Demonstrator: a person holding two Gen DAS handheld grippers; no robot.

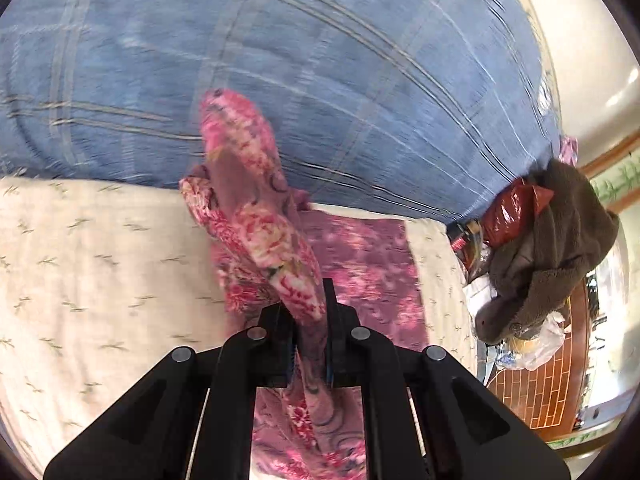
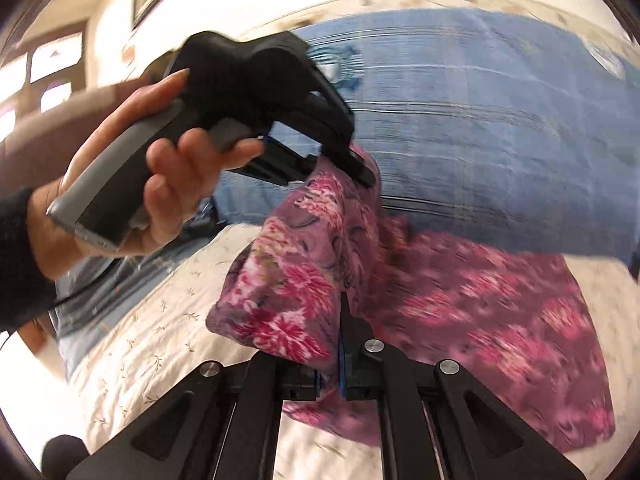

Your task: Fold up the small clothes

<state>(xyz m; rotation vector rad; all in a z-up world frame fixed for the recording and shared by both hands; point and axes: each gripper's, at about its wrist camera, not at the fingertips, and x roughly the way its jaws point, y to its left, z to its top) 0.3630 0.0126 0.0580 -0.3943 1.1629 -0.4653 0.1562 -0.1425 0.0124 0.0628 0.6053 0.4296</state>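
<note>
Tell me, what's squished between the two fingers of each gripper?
The pink flowery cloth. The left gripper pinches it in the left wrist view, and the right gripper pinches it in the right wrist view.

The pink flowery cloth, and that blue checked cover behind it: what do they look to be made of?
The pink flowery cloth looks like thin, soft woven or knit fabric, matte, since it drapes and bunches limply where both grippers pinch it. The blue checked cover seems a thicker woven cotton-like textile with pale stripes, matte too. Blur hides the weave, so both are guesses.

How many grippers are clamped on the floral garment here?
2. The left gripper pinches a raised fold of the pink floral garment; the right gripper grips another bunched edge nearer the cream sheet.
</note>
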